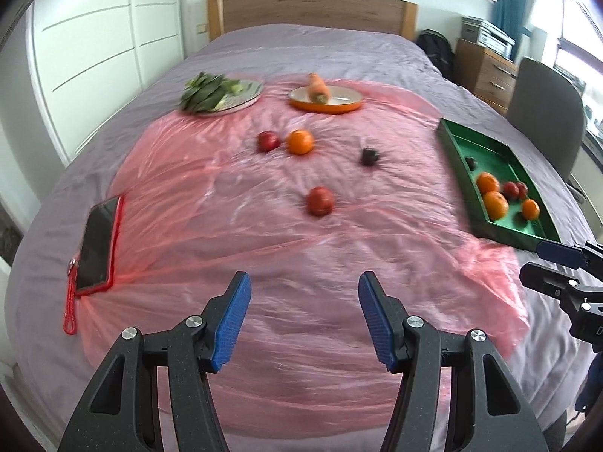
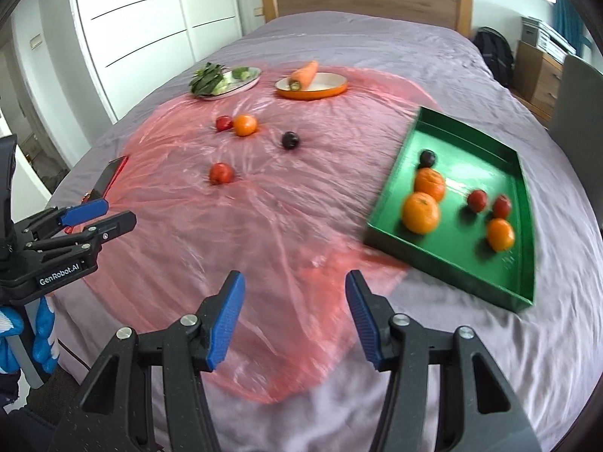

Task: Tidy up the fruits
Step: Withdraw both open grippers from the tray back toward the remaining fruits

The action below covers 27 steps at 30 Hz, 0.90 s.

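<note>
The left gripper point(image 1: 304, 316) is hovering over the near end of the bed, angled down, its blue-padded fingers point(image 1: 230, 322) standing apart with nothing between them. The right gripper point(image 2: 294, 314) is hanging likewise, its fingers spread and empty, just beside the near corner of the green rectangular tray point(image 2: 444, 260).

A translucent pink plastic sheet point(image 1: 233, 233) is lying over the purple bedspread point(image 1: 309, 43). On it four loose fruits are sitting: a red round fruit point(image 1: 320, 200) nearest, a dark plum point(image 1: 369, 156), an orange point(image 1: 300, 141) and a smaller red fruit point(image 1: 268, 141) just beside it. The tray is holding three oranges, two red fruits and one dark plum. Farther back are standing a grey plate of leafy greens point(image 1: 220, 94) and an orange-rimmed dish with a carrot point(image 1: 326, 100). A red-cased phone point(image 1: 97, 241) is lying at the sheet's left edge.

Both views are showing motion blur; the fruit kinds cannot be told with certainty.
</note>
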### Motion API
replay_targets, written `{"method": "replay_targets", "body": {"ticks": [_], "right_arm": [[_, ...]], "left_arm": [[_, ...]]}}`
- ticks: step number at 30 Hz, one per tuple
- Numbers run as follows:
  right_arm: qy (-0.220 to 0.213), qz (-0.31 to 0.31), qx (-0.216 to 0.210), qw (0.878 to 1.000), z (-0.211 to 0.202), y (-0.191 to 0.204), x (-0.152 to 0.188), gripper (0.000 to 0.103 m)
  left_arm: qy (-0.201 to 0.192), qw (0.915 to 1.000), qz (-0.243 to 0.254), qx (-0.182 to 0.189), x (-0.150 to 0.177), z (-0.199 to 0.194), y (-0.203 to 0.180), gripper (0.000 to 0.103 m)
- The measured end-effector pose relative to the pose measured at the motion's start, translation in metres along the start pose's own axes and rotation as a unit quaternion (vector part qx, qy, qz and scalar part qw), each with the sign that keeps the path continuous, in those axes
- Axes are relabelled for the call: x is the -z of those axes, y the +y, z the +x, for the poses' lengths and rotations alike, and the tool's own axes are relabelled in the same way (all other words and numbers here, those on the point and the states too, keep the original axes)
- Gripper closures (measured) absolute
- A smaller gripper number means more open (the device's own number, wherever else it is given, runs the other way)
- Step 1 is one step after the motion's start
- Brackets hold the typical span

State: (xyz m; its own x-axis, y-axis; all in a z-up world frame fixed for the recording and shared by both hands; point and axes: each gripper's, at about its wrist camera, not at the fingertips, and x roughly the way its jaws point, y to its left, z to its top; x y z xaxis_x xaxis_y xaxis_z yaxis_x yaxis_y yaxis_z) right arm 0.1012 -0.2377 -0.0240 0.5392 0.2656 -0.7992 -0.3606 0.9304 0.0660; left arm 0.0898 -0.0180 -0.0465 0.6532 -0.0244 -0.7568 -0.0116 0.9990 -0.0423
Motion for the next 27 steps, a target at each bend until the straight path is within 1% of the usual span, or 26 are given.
{"method": "replay_targets", "body": {"ticks": [3, 7, 12, 18, 20, 22, 27], "right_arm": [[0.006, -0.015, -0.009, 1.000, 0.014, 0.010, -0.012, 0.000], [0.009, -0.031, -0.023, 0.999, 0.033, 0.019, -0.028, 0.000], [0.008, -0.039, -0.040, 0.998, 0.060, 0.024, -0.052, 0.000], [0.002, -0.043, -0.051, 0.998, 0.092, 0.024, -0.083, 0.000], [0.000, -0.043, -0.055, 0.998, 0.105, 0.021, -0.094, 0.000], [0.000, -0.044, -0.057, 0.997, 0.115, 0.019, -0.105, 0.001], [-0.003, -0.045, -0.059, 0.997, 0.145, 0.013, -0.133, 0.001]], "left_arm": [[0.003, 0.9999, -0.010, -0.005, -0.002, 0.009, 0.012, 0.049], [0.007, 0.9998, -0.016, -0.003, -0.007, 0.021, 0.021, 0.050], [0.014, 0.9997, -0.014, 0.012, -0.016, 0.039, 0.025, 0.051], [0.018, 0.9989, -0.008, 0.043, -0.036, 0.062, 0.016, 0.054], [0.022, 0.9981, -0.011, 0.057, -0.045, 0.073, 0.012, 0.058], [0.027, 0.9971, -0.014, 0.069, -0.052, 0.083, 0.010, 0.065], [0.038, 0.9957, -0.028, 0.080, -0.065, 0.111, 0.006, 0.068]]}}
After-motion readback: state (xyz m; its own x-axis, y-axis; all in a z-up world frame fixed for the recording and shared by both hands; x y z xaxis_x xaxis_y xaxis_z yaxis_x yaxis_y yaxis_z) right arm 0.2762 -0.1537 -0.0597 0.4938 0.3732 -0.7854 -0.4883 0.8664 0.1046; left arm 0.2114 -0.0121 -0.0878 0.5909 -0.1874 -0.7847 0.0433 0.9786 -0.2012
